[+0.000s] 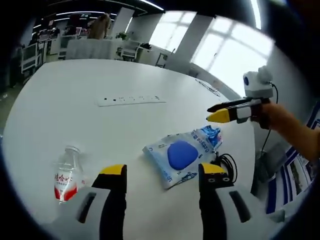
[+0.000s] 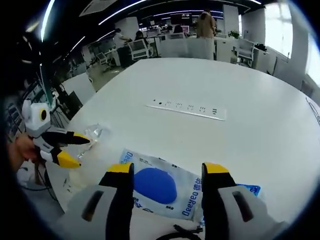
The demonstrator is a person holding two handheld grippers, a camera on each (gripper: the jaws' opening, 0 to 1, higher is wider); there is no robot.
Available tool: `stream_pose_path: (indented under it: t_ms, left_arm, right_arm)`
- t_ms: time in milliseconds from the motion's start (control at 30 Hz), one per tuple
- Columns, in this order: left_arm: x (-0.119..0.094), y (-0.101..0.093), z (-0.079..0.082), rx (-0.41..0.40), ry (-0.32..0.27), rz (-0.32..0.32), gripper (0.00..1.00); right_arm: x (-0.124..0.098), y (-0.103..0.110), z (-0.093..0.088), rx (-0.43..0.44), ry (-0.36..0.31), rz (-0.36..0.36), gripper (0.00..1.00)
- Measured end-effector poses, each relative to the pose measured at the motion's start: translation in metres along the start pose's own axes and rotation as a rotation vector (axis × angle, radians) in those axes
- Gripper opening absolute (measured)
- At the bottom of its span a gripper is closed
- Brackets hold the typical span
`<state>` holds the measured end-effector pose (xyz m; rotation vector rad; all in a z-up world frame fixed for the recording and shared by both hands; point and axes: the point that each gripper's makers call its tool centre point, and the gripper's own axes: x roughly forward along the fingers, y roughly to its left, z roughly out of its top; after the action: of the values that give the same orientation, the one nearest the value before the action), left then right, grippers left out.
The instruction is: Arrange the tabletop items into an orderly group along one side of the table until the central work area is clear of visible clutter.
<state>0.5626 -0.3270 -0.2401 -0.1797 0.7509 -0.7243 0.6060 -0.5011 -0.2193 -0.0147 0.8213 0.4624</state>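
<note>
Nearest, both grippers hang with jaws wide and hold nothing: the left gripper (image 1: 162,172) near the water bottle (image 1: 66,175), the right gripper (image 2: 167,171) over the blue-and-white packet (image 2: 157,187). Farther back, a power strip (image 2: 187,108) lies mid-desk (image 2: 260,125), so tidying looks barely begun.

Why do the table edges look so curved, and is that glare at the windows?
Left gripper view: the fisheye lens bows the white table, and the windows are blown out to white. Right gripper view: same bending, ceiling strip lights streak brightly, while the blue-and-white packet stays sharp.
</note>
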Motion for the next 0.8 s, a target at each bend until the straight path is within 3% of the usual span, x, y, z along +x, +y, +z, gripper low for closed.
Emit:
stream_pose_path:
  t_ms: [400,800]
  left_arm:
    - [-0.036,0.006,0.005,-0.011,-0.048,0.031,0.61]
    - [-0.080,0.021,0.008,-0.014,-0.088,0.074,0.63]
  right_arm:
    - [-0.003,0.035,0.015,0.027,-0.040,0.099,0.57]
    - [-0.001,0.072,0.030,-0.002,-0.063,0.181,0.56]
